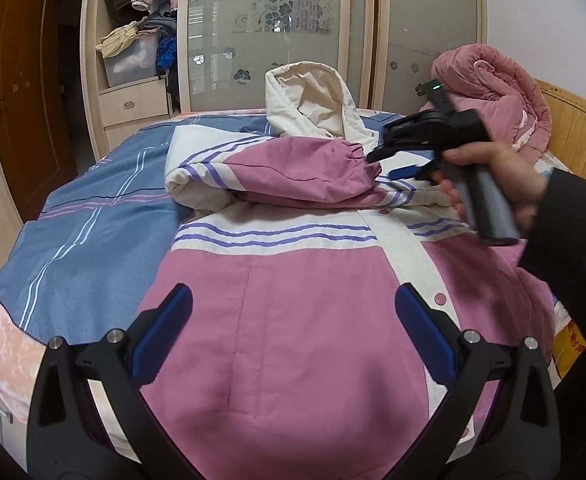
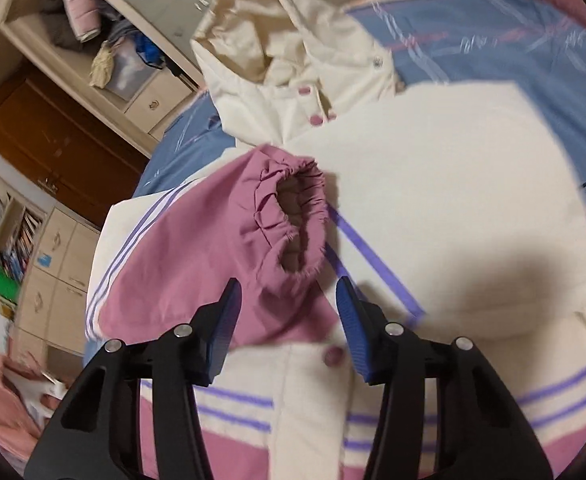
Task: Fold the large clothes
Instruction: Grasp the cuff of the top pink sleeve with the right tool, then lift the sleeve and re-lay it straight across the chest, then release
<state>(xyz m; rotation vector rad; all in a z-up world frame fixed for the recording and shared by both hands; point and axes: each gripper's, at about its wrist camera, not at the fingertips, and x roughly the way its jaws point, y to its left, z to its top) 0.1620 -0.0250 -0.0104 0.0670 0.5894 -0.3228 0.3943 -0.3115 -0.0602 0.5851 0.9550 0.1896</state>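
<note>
A pink and cream hooded jacket (image 1: pixel 293 280) with purple stripes lies front up on the bed. One sleeve (image 1: pixel 293 172) is folded across its chest, and the cuff (image 2: pixel 297 216) lies just beyond my right gripper. The cream hood (image 1: pixel 309 100) stands up at the far end. My left gripper (image 1: pixel 293 300) hangs open over the lower pink front panel with nothing between its fingers. My right gripper (image 2: pixel 289 284) is partly open above the sleeve just behind the cuff, and its pads do not press the cloth. In the left wrist view a hand holds my right gripper (image 1: pixel 389 164) at the cuff.
The bed has a blue striped sheet (image 1: pixel 93 208). A rolled pink quilt (image 1: pixel 493 80) lies at the far right by the wooden headboard (image 1: pixel 573 128). A wardrobe (image 1: pixel 269 32) with frosted sliding doors and open shelves of clothes stands behind the bed, and a brown door (image 1: pixel 25 92) is at left.
</note>
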